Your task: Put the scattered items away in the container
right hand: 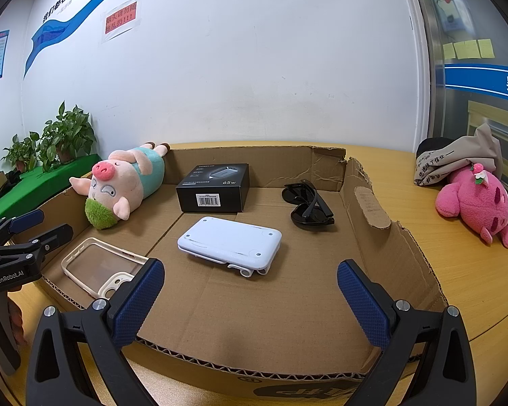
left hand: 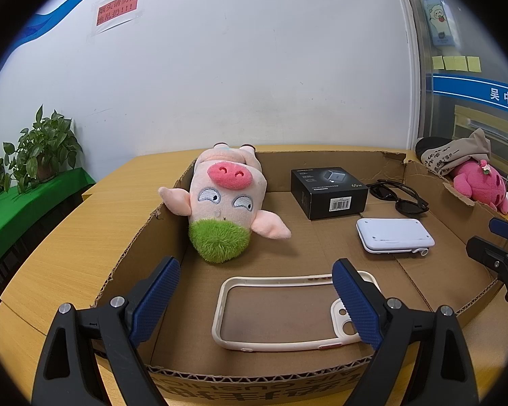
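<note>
A shallow cardboard box (left hand: 135, 247) (right hand: 399, 247) lies on the wooden table. Inside it are a pink pig plush (left hand: 225, 199) (right hand: 122, 182) with a green tuft, a black charger box (left hand: 328, 187) (right hand: 215, 186), black sunglasses (left hand: 401, 196) (right hand: 310, 206), a white flat device (left hand: 394, 235) (right hand: 230, 242) and a cream phone case (left hand: 281, 311) (right hand: 101, 267). My left gripper (left hand: 259, 304) (right hand: 40, 226) hovers open over the phone case at the box's near wall, nothing between its pads. My right gripper (right hand: 250, 304) stands open over the box's near right part, empty.
A magenta plush (left hand: 482, 186) (right hand: 477, 203) and a beige cloth bag (left hand: 457, 152) (right hand: 457, 159) lie on the table right of the box. Potted plants (left hand: 40, 149) (right hand: 64, 135) stand on a green ledge at the left. A white wall rises behind the table.
</note>
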